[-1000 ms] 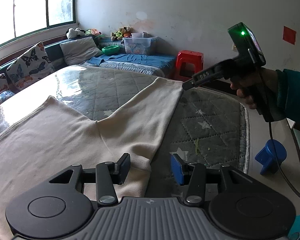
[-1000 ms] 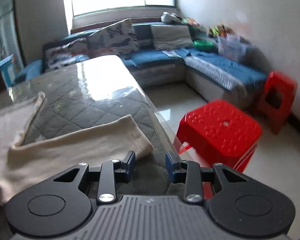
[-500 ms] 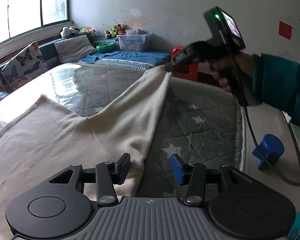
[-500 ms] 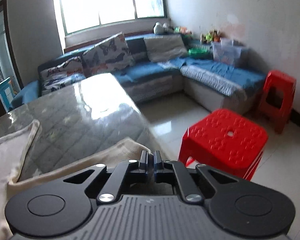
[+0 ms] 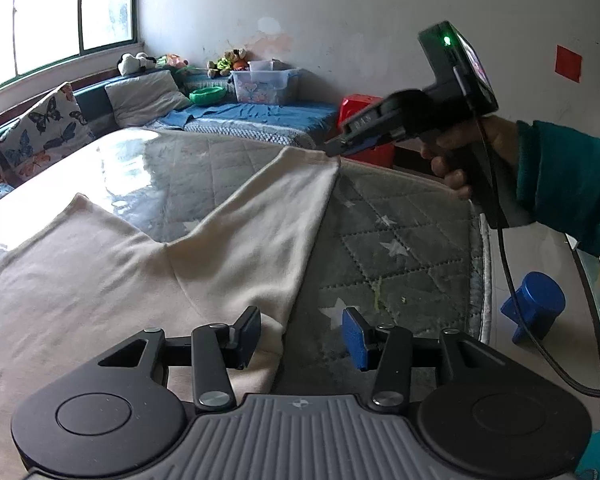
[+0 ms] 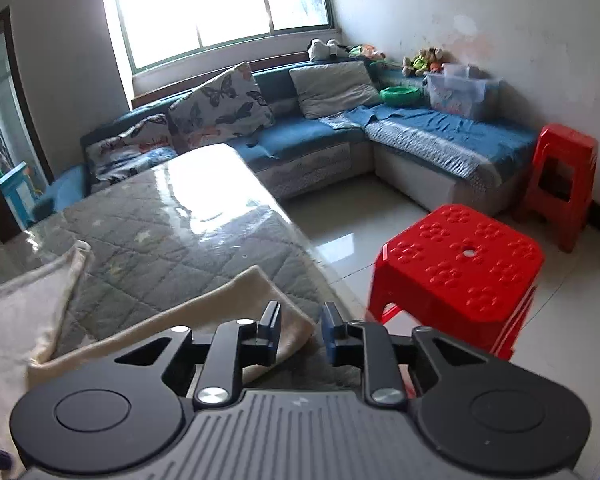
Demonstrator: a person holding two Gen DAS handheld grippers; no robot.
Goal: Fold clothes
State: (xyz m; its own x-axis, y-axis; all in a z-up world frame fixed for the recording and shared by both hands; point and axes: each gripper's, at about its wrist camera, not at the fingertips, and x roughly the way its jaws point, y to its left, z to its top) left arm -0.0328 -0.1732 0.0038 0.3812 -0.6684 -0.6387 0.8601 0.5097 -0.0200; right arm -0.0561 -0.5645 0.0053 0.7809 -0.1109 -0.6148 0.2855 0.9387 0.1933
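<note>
A cream garment (image 5: 100, 280) lies spread on the grey quilted table (image 5: 400, 220), with one long limb reaching to the far right edge. My left gripper (image 5: 300, 336) hovers open over the garment's near edge, which runs between its fingers untouched. My right gripper (image 5: 334, 152), held by a hand (image 5: 456, 152) in a teal sleeve, sits at the tip of the long limb. In the right wrist view its jaws (image 6: 300, 330) are opening. The limb's end (image 6: 220, 312) lies on the table below the gap, and the pads do not press on it.
A low red stool (image 6: 460, 264) stands just past the table's edge, with a taller red stool (image 6: 560, 184) behind it. A blue sofa (image 6: 300, 140) with cushions runs along the window and wall. A small blue stool (image 5: 536, 304) sits on the floor at right.
Half a second ago my right gripper was shut on the limb's end and held it raised. It has since come down, the cloth lies flat again, and the jaws have parted. The left gripper kept still.
</note>
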